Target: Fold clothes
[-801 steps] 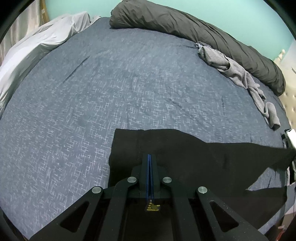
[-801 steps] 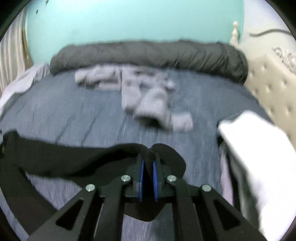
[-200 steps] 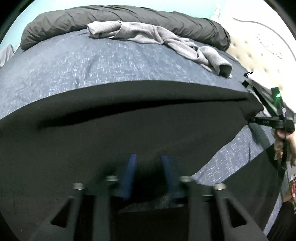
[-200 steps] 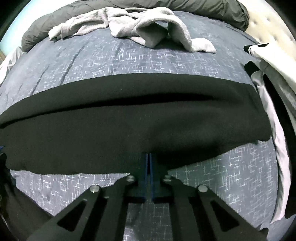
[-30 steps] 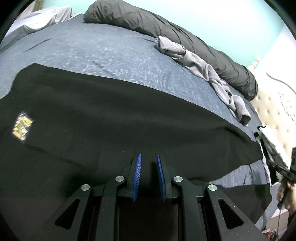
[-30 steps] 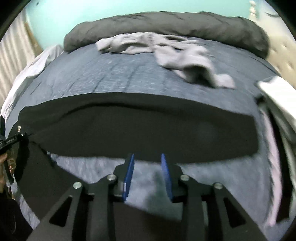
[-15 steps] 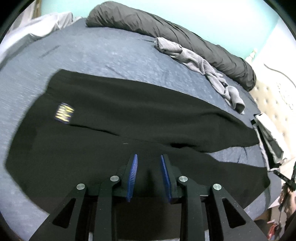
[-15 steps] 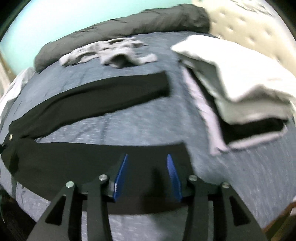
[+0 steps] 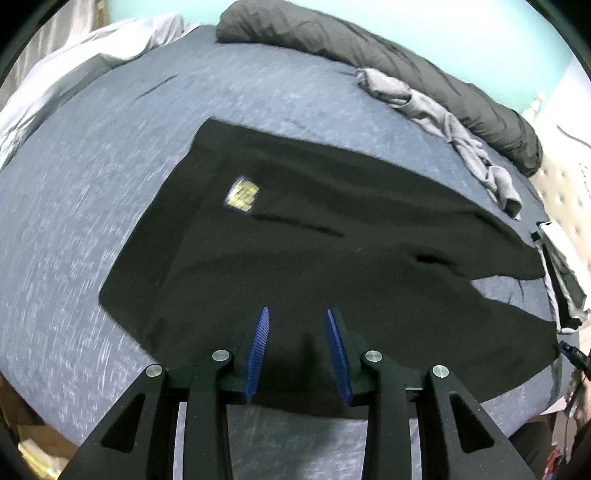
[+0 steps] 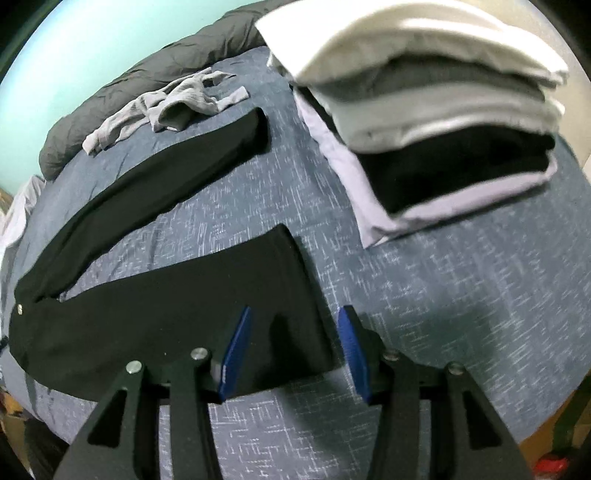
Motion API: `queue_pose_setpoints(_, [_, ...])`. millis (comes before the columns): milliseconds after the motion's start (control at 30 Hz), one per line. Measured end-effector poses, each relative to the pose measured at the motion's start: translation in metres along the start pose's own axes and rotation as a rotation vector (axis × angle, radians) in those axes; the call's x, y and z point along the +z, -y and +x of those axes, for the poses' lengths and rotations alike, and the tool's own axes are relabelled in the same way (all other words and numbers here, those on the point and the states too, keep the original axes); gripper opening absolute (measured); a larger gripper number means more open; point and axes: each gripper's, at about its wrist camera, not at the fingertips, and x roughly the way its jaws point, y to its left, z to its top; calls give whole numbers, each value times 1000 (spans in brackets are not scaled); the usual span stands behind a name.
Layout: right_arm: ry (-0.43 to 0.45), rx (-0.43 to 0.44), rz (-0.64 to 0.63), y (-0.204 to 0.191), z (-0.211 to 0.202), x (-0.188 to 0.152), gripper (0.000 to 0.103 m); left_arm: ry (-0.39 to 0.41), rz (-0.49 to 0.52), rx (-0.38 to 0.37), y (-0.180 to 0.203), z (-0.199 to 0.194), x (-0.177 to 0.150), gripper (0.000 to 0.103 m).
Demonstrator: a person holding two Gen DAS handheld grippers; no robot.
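Left gripper [image 9: 297,354]: jaws spread apart, nothing between them; blue ribbed pads [image 9: 258,350] on matte black linkage arms with silver pivot screws. It hovers over the near edge of the black trousers [image 9: 332,251].

Right gripper [image 10: 293,354]: jaws likewise wide apart and empty, poised above the hem end of the near trouser leg [image 10: 192,306].

Trousers: black, soft matte knit, lying flat on the bed [image 9: 92,192]. Waist end sits to the left, square-cornered. The two legs run rightward and diverge into a narrow V, with bedsheet showing between them. A small yellow rectangular patch [image 9: 242,194] sits near the waist. A few shallow creases cross the upper thigh area; the hems are cut straight.

Bedsheet: blue-grey weave with fine white cross-hatch flecks, mostly smooth.

Right of the hems, near them but apart: a stack of folded garments [image 10: 443,122], white and grey layers over a black one, on a pale lilac bottom layer; edges rounded, somewhat blurred.

Farther back: a crumpled light-grey garment [image 10: 173,107], limp and twisted. Behind it, a long dark-grey duvet roll [image 9: 388,66] with puffy wrinkles, against a turquoise wall [image 9: 443,33].
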Motion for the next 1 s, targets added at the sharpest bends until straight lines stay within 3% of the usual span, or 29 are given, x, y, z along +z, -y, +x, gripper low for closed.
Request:
queue_pose_setpoints(100, [-8, 10, -13, 1, 1, -3, 49, -17, -40, 7, -17, 2, -11, 36])
queue_pose_setpoints(367, [-9, 20, -52, 1, -3, -8, 9, -48, -134, -5, -48, 7, -33, 36])
queue_pose_setpoints(500, [19, 8, -53, 2, -13, -5, 5, -52, -188, -21, -59, 9, -41, 43])
queue_pose_setpoints(1000, [35, -6, -25, 2, -19, -9, 4, -48, -307, -56, -91, 23, -56, 46])
